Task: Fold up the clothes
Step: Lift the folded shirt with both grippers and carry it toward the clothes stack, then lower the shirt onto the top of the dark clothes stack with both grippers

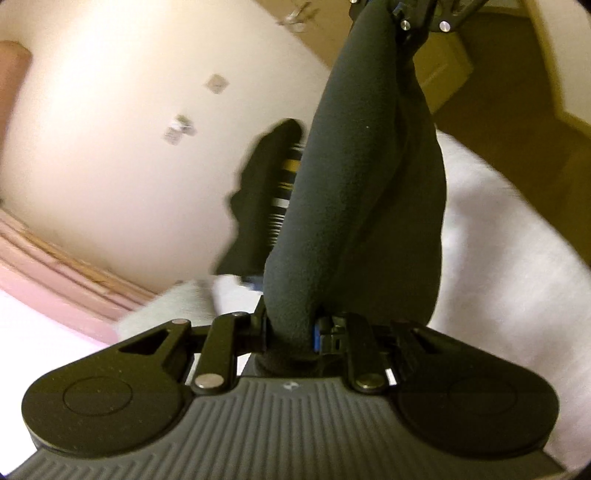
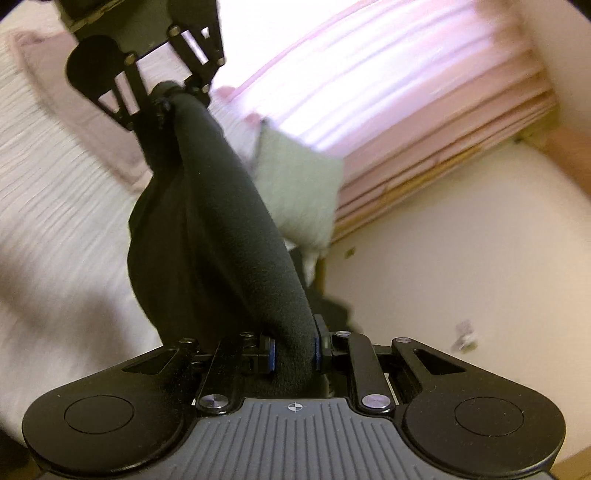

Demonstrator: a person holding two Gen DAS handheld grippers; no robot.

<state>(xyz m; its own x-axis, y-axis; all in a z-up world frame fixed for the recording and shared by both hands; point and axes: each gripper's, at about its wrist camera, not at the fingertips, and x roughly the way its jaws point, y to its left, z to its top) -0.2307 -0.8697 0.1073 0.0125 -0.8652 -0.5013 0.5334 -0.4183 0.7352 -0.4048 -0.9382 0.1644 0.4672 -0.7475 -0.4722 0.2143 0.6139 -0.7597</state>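
A dark grey fleece garment (image 1: pixel 365 192) hangs stretched between my two grippers, held up in the air. My left gripper (image 1: pixel 291 332) is shut on one end of it. My right gripper (image 2: pixel 293 356) is shut on the other end (image 2: pixel 236 236). Each gripper shows in the other's view: the right one at the top of the left wrist view (image 1: pixel 410 18), the left one at the top left of the right wrist view (image 2: pixel 166 96). Part of the garment with black, white and yellow stripes (image 1: pixel 284 184) hangs below.
A bed with a white cover (image 2: pixel 55 206) lies beneath. A pale green pillow (image 2: pixel 299 192) and pink bedding (image 2: pixel 388 122) are beside a cream wall (image 1: pixel 129 129). Brown floor and a cardboard box (image 1: pixel 447 70) are beyond the bed.
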